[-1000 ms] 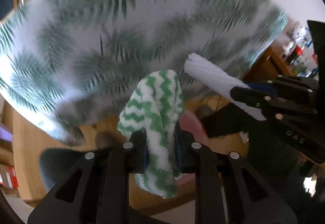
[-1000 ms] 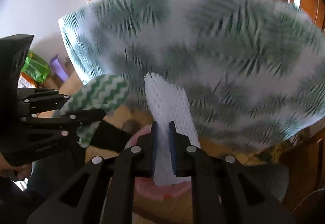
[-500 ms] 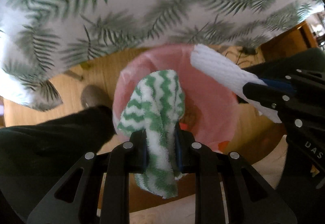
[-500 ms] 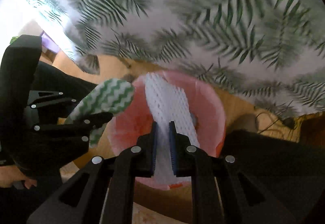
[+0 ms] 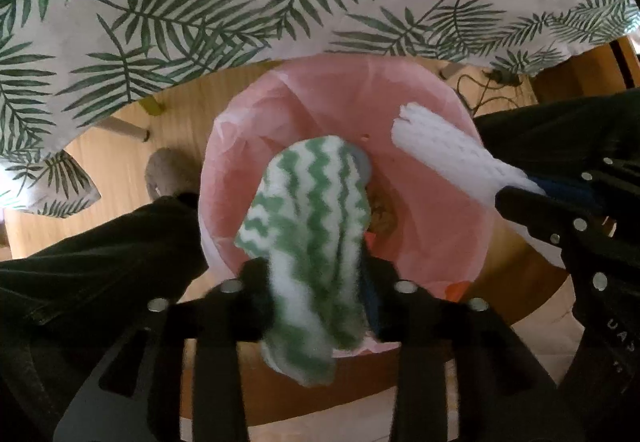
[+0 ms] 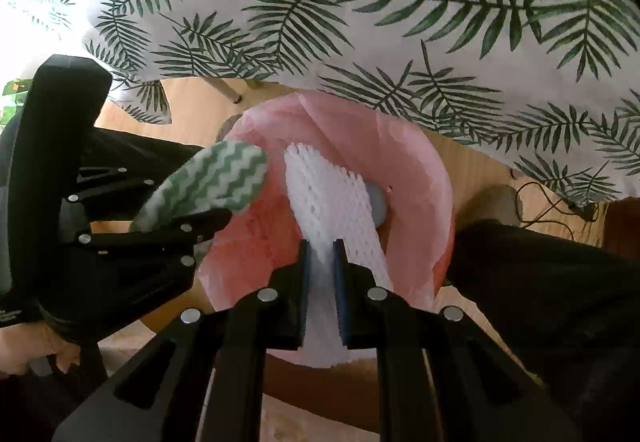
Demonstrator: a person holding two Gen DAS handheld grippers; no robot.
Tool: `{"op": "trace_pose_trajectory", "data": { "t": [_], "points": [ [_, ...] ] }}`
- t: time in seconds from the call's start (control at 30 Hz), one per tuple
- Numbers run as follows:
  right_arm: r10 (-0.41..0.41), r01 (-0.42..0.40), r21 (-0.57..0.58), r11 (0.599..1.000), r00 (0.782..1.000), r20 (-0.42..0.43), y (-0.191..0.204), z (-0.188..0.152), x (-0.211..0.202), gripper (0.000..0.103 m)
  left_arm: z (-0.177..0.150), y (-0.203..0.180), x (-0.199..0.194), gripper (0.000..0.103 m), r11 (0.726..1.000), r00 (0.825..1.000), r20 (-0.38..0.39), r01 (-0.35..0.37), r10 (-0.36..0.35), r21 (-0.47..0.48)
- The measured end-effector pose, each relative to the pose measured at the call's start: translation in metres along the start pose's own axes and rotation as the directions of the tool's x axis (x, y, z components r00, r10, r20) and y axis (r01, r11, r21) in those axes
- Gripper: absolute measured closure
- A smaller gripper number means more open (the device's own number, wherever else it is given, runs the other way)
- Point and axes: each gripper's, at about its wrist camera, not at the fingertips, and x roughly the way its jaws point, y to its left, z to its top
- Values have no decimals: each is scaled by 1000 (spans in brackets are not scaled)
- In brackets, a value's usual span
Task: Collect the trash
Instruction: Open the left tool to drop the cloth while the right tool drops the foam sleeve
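Only the right wrist view shows a hand gripping the left tongs.

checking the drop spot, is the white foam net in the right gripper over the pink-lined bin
Yes, the white foam net, pinched in the right gripper, hangs directly above the pink-lined bin.

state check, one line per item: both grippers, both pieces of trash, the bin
left gripper: jaws opening, green zigzag cloth between them.
right gripper: shut on white foam net.
green zigzag cloth: hanging over the bin's opening, not yet dropped.
white foam net: clamped, its free end over the bin.
bin: open, lined with a pink bag, some trash at the bottom.
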Motion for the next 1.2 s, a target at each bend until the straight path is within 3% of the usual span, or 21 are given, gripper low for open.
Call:
{"op": "trace_pose_trajectory", "data": {
  "t": [0.1, 0.33, 0.77, 1.2],
  "points": [
    [-1, 1, 0, 1000, 1000, -8, 0, 0, 3, 91, 2, 4, -1, 49, 1000, 1000, 13, 0, 0, -12],
    [2, -2, 9, 1000, 1000, -18, 0, -1, 8, 91, 0, 8, -3, 40, 999, 1000, 17, -10, 10, -31],
    [19, -20, -13, 1000, 999, -28, 6, -3, 14, 87, -1, 22, -7, 39, 990, 995, 28, -89, 92, -106],
    [12, -12, -20, 1000, 1000, -5, 6, -1, 13, 52, 1, 24, -5, 39, 989, 995, 26, -92, 96, -115]
  ]
}}
